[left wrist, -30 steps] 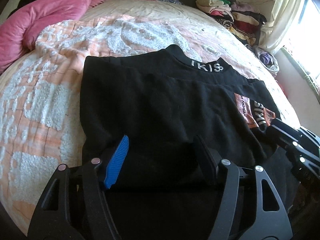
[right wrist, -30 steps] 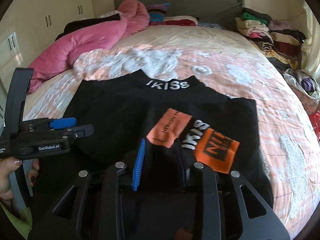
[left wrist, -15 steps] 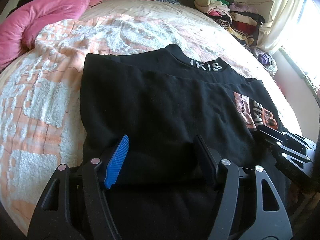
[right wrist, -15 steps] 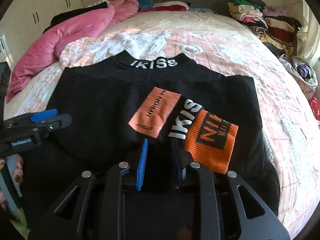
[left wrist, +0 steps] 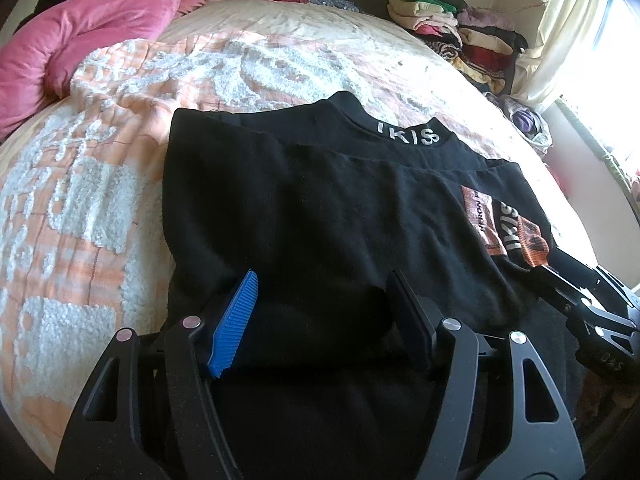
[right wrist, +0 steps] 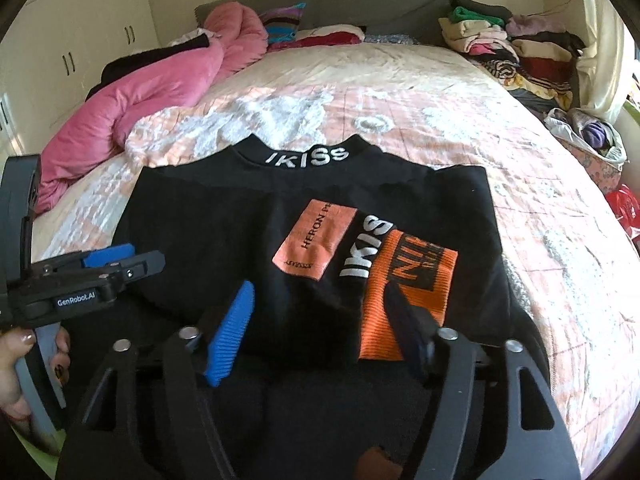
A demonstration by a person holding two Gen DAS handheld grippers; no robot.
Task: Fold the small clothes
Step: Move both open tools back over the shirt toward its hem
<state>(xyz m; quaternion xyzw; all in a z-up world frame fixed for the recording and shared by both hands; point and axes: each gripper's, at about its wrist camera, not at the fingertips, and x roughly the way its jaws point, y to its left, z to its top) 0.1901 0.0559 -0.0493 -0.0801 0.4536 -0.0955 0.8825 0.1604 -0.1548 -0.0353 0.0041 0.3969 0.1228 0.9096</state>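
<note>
Black sweater (right wrist: 208,232) lies flat on the near part of the bed (right wrist: 520,184), orange cuff (right wrist: 408,292) folded onto it. Risk: loose cuff may slide off, spoiling the fold. Right gripper (right wrist: 316,316), just opened, straddles it, angled down; left gripper (left wrist: 320,316) hovers open, angled down.

A folded garment (right wrist: 224,232) lies on the bed (right wrist: 400,92), its near edge between the right gripper's (right wrist: 316,320) parted jaws. The left gripper (right wrist: 120,264) sits left of them; a blanket (right wrist: 136,96) and clothes pile (right wrist: 516,48) lie beyond.
</note>
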